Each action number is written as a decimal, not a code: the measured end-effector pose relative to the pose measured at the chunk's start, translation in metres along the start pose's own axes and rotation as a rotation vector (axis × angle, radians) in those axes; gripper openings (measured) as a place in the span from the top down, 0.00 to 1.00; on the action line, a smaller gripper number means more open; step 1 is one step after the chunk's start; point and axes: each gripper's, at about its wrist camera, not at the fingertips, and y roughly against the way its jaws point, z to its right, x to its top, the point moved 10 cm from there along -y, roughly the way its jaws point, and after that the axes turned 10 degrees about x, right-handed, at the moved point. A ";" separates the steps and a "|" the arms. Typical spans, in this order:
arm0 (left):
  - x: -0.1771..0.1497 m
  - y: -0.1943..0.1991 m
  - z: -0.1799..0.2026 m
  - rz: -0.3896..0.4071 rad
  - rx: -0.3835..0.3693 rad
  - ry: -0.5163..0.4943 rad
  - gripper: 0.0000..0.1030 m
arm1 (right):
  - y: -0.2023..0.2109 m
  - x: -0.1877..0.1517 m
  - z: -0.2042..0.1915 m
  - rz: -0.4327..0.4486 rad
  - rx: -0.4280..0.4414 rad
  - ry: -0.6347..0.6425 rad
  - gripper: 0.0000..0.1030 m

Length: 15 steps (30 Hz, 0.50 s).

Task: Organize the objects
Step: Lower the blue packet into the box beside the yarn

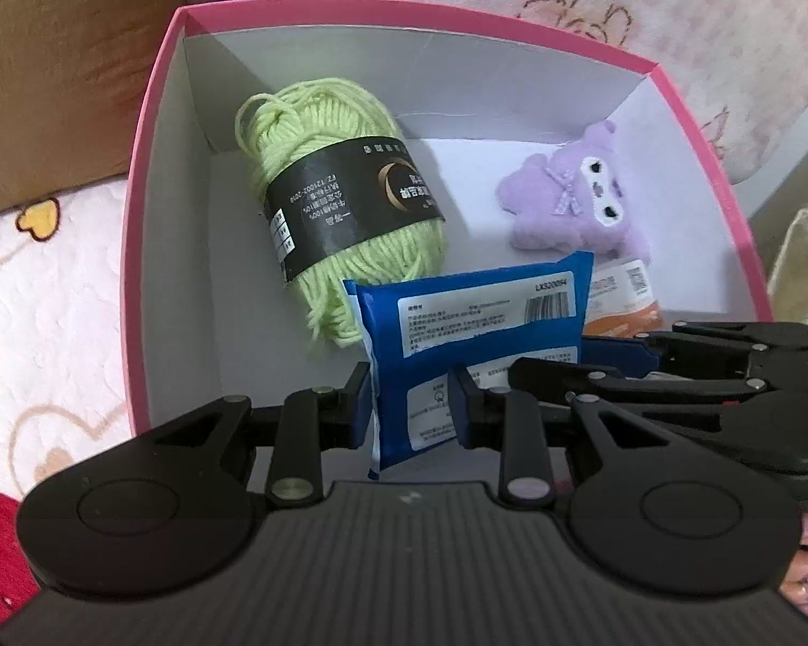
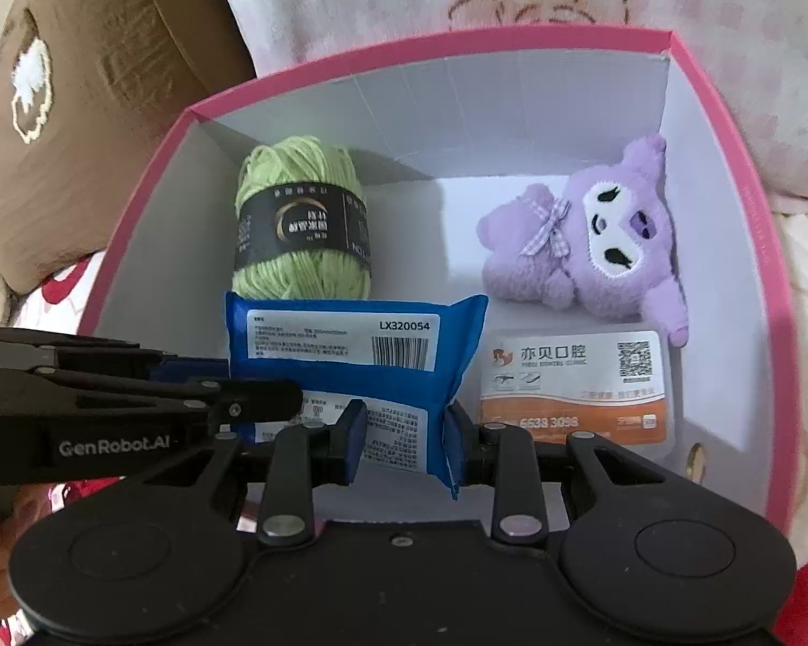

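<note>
Right wrist view: the blue packet (image 2: 350, 371) is clamped by both the right gripper (image 2: 404, 430) and left gripper (image 2: 226, 382) over the pink box (image 2: 727, 124), seemingly to be settled before the green yarn skein (image 2: 301, 226).

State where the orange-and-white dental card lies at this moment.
In the right wrist view, the dental card lies flat on the pink box's floor, right of the blue packet, just before the purple plush toy.

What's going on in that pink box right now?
Both grippers are shut on the blue packet, holding it upright inside the pink box: the left gripper on one end, the right gripper on the other. Green yarn, a purple plush toy and an orange-and-white card packet already lie in the box.
</note>
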 end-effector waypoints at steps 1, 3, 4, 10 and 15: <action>0.001 -0.001 0.000 0.011 0.028 -0.016 0.73 | -0.003 0.000 0.000 -0.006 -0.003 -0.002 0.67; 0.002 -0.002 0.000 0.031 0.078 -0.047 0.74 | -0.009 0.001 0.001 -0.022 -0.007 -0.026 0.70; 0.002 -0.003 0.000 0.031 0.085 -0.045 0.74 | -0.010 0.002 0.002 -0.028 -0.019 -0.036 0.71; 0.005 0.000 0.000 0.055 0.122 -0.028 0.73 | -0.008 0.010 0.000 -0.011 -0.029 -0.045 0.72; 0.005 0.019 0.000 0.125 0.157 -0.049 0.71 | 0.006 0.008 -0.002 0.043 -0.039 -0.012 0.64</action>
